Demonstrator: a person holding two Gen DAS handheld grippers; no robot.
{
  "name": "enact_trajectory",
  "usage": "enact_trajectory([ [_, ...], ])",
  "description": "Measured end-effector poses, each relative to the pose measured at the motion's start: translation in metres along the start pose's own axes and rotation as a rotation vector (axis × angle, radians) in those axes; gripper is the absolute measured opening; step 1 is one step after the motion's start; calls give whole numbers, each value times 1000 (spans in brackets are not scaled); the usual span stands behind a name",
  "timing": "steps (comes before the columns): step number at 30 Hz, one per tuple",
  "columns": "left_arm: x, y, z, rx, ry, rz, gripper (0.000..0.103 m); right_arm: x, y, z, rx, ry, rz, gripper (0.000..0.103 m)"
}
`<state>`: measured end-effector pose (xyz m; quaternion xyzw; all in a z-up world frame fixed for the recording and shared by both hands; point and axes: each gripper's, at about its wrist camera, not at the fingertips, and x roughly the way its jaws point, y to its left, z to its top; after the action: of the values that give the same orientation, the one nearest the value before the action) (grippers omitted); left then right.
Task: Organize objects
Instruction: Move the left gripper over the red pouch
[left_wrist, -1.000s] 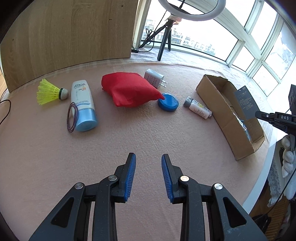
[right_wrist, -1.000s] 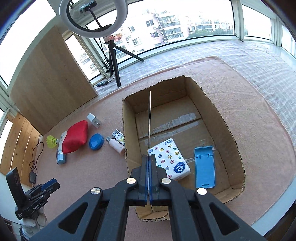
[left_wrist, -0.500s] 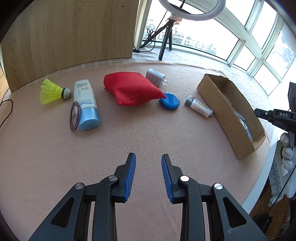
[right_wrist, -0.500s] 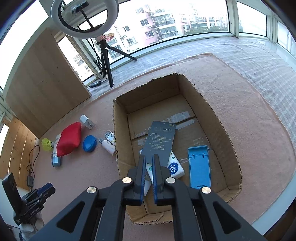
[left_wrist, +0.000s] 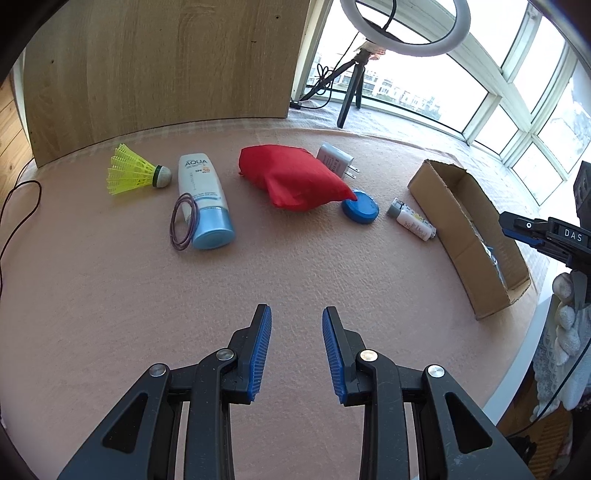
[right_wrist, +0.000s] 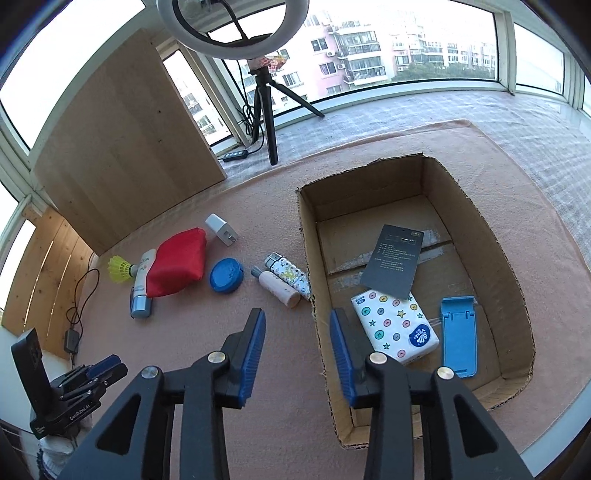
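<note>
1. The right tool (right_wrist: 297, 347) hangs over the near left wall of the cardboard box (right_wrist: 308, 258). Its jaws are opening, and nothing lies between the blue pads.
2. The left tool (left_wrist: 296, 349) hangs over a bare part of the table (left_wrist: 110, 314). Its jaws stand partly apart and hold nothing.
3. The cardboard box rests on the pink covering at the right side of the table, top open. Inside it:
   - a dark card (right_wrist: 393, 260) lies flat on the box floor, its near corner overlapping the tissue pack;
   - a tissue pack (right_wrist: 395, 325) printed with coloured dots lies near the left wall;
   - a blue phone stand (right_wrist: 458, 338) lies just to the right of the tissue pack.
4. Outside the box, just beside its left wall, a patterned lighter (right_wrist: 288, 275) and a pale tube (right_wrist: 277, 288) lie side by side and touching.
5. Farther left lies a blue round lid (left_wrist: 360, 206). A corner of the red pouch (left_wrist: 291, 177) rests on its rim.
6. A white charger plug (left_wrist: 336, 160) lies behind the red pouch.
7. A sunscreen tube (left_wrist: 203, 201) lies cap toward the camera, with a purple hair band (left_wrist: 182, 223) leaning against its left side.
8. A yellow shuttlecock (left_wrist: 135, 175) lies on its side just left of the sunscreen tube.
9. A ring light (right_wrist: 232, 27) on a tripod stands beyond the table by the window.
</note>
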<state>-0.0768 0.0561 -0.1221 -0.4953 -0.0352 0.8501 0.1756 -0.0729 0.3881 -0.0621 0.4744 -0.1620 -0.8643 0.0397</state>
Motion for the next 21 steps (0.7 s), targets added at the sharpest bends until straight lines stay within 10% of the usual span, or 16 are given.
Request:
enact_trajectory([
  [21,26,28,118,-23,-41,6,34,67,90,38,-85,127,177,39],
])
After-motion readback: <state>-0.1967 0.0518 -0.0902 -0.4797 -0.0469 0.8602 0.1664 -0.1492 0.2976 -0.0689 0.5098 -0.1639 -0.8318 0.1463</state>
